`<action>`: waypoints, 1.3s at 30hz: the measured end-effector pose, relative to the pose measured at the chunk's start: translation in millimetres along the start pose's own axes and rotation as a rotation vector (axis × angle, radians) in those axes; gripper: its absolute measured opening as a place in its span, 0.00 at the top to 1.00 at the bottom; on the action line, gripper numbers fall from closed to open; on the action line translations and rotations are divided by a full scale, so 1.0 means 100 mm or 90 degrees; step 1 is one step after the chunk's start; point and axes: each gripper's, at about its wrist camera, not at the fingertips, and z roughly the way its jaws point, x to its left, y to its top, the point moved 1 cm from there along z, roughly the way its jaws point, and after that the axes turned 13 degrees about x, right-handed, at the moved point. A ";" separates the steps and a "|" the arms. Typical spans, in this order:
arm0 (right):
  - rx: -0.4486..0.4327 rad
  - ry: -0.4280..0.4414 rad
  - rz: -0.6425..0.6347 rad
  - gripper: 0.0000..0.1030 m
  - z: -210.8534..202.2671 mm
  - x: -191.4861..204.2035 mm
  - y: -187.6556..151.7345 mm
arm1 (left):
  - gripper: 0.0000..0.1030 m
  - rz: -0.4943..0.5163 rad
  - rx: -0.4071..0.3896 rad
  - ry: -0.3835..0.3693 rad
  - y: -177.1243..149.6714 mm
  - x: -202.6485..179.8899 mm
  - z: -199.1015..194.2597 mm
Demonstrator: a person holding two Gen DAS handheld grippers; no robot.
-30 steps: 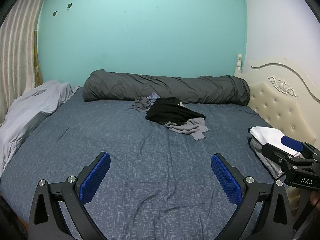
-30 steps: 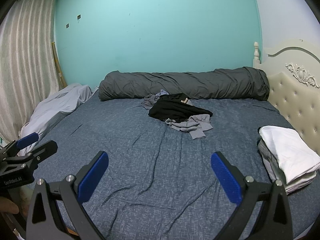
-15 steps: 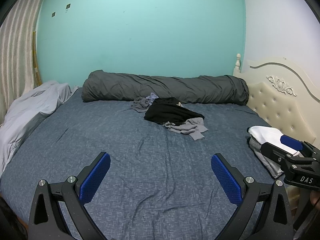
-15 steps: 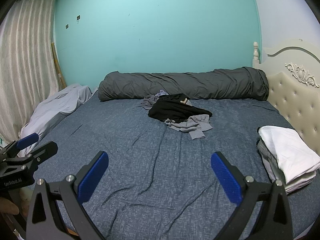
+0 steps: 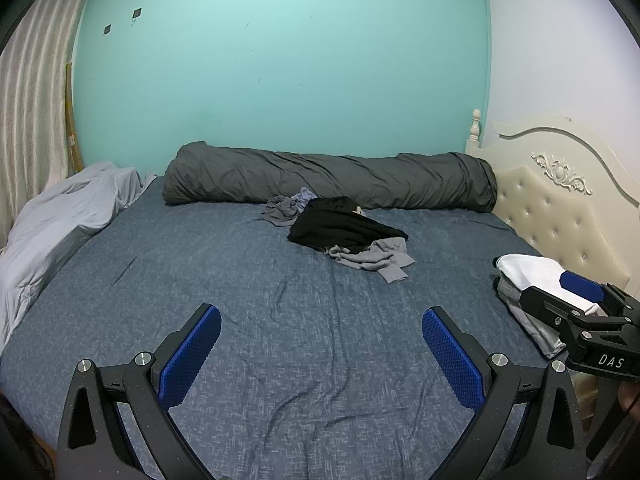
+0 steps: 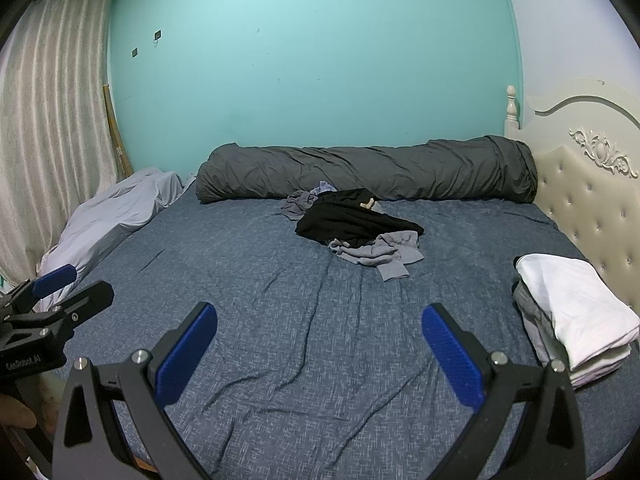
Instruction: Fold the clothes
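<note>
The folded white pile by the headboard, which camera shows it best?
The right wrist view: the folded white pile shows whole and unblocked there, on grey folded clothes. In the left wrist view, the right gripper covers part of it, leaving only its far end visible.

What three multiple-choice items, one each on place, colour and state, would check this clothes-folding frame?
1. Where is the folded stack?
A. by the headboard, on the bed's right side
B. beside the curtain
C. on the rolled grey duvet

2. What colour is the top garment of the unfolded pile?
A. white
B. black
C. red

3. What state are the left gripper and right gripper in?
A. both shut on cloth
B. left shut, right open
C. both open, holding nothing

Answers:
1 A: the stack lies on the blue sheet next to the cream headboard.
2 B: a black garment lies over grey clothes.
3 C: on each gripper the blue fingers stand wide apart over bare sheet.
</note>
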 end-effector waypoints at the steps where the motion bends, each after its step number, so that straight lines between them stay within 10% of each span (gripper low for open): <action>1: 0.000 0.000 0.000 0.00 0.00 0.00 0.00 | 0.00 0.000 0.000 -0.001 0.00 0.00 0.00; 22: 0.017 0.003 0.023 0.00 0.19 -0.16 0.01 | 0.00 -0.004 0.005 -0.010 0.01 -0.01 0.21; 39: 0.092 0.007 0.056 0.00 1.67 -0.67 0.09 | 0.00 -0.069 0.091 -0.008 -0.07 0.35 1.91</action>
